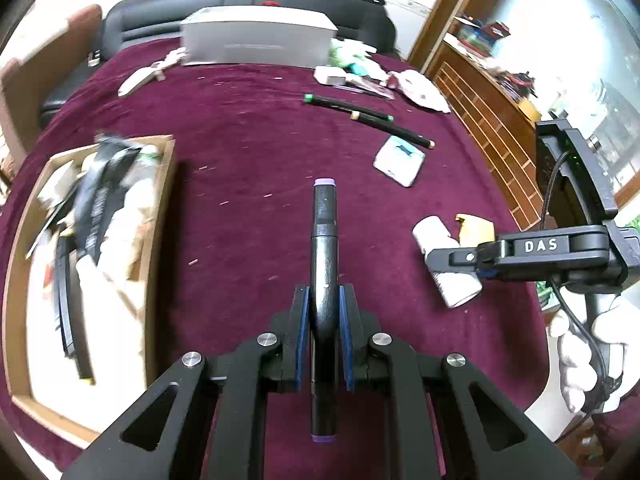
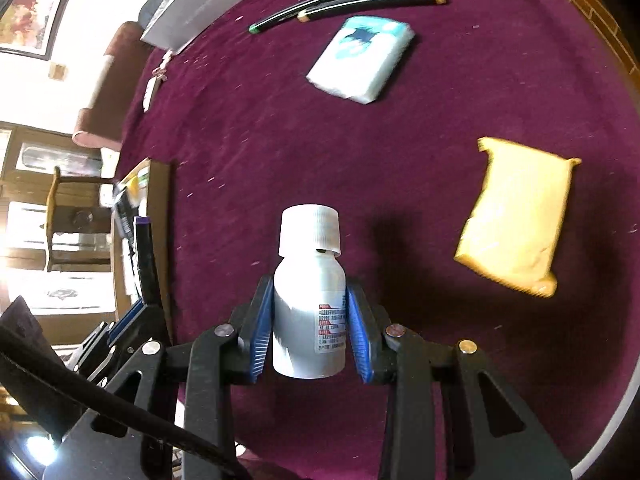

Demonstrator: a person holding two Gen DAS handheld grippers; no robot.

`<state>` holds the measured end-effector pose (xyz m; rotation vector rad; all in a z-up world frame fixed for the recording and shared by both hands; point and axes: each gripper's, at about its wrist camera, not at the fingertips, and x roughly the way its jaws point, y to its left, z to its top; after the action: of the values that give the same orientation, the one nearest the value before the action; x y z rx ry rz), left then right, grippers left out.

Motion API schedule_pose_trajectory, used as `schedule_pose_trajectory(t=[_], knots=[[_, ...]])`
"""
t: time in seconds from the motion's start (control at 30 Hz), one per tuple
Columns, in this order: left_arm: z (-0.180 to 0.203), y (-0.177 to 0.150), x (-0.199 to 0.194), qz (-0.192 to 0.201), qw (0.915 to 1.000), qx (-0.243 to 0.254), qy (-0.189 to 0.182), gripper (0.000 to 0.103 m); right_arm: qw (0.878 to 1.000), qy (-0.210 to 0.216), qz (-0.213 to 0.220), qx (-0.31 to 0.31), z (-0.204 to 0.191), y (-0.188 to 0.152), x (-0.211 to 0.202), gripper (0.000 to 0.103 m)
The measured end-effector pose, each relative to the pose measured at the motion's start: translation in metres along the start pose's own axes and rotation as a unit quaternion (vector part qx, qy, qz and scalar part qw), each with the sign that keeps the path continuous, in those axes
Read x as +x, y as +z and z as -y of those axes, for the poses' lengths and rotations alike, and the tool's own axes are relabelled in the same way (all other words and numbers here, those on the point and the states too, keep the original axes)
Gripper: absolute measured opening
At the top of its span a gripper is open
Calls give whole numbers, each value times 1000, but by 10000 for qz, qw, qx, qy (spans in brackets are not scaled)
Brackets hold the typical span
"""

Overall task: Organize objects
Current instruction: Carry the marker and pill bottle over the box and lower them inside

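Objects for sorting are lying scattered over a round surface [image 1: 248, 184] covered in maroon cloth, and two of them are being carried above it. Largest on the cloth is a grey box [image 1: 256, 38] sitting at the far edge, in front of a dark sofa [image 1: 240, 4]. Next in size, a shallow cardboard tray [image 1: 160, 216] is resting at the left, crowded with papers and dark items that are too blurred to name. A yellow packet [image 2: 516, 216] is lying well to the right, and a white-and-teal tissue pack [image 2: 360, 62] is lying farther out, near two long black pens [image 2: 340, 4] that are lying side by side, touching or nearly so.

A white medicine bottle [image 2: 310, 292] with a ribbed cap is sitting upright in the right claw [image 2: 310, 328], whose blue pads are pressing on both sides of its body; the bottle is casting a shadow on the cloth beneath, so it is probably hanging clear of it. A gloved hand [image 1: 588, 356] is gripping that tool's handle.

A black marker [image 1: 324, 272] with purple ends is being held in the left claw [image 1: 324, 312], which is clamped tight on its barrel, the marker pointing straight ahead over bare cloth between the tray and the bottle.
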<state>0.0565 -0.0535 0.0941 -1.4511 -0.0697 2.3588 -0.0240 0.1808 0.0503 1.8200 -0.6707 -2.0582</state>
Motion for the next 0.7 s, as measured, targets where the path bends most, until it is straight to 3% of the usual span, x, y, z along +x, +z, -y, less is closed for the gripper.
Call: schedule_pose_trajectory(t=[0.33,0.7], knots=[[-66,-26,-47,147,9985,-361,393,12,9984,274,-239,-435,-67,-21,17,32],[-153,-44,-67,52,9945,-604,858,12,9935,373,-529,-935,-155,-31,57,33]])
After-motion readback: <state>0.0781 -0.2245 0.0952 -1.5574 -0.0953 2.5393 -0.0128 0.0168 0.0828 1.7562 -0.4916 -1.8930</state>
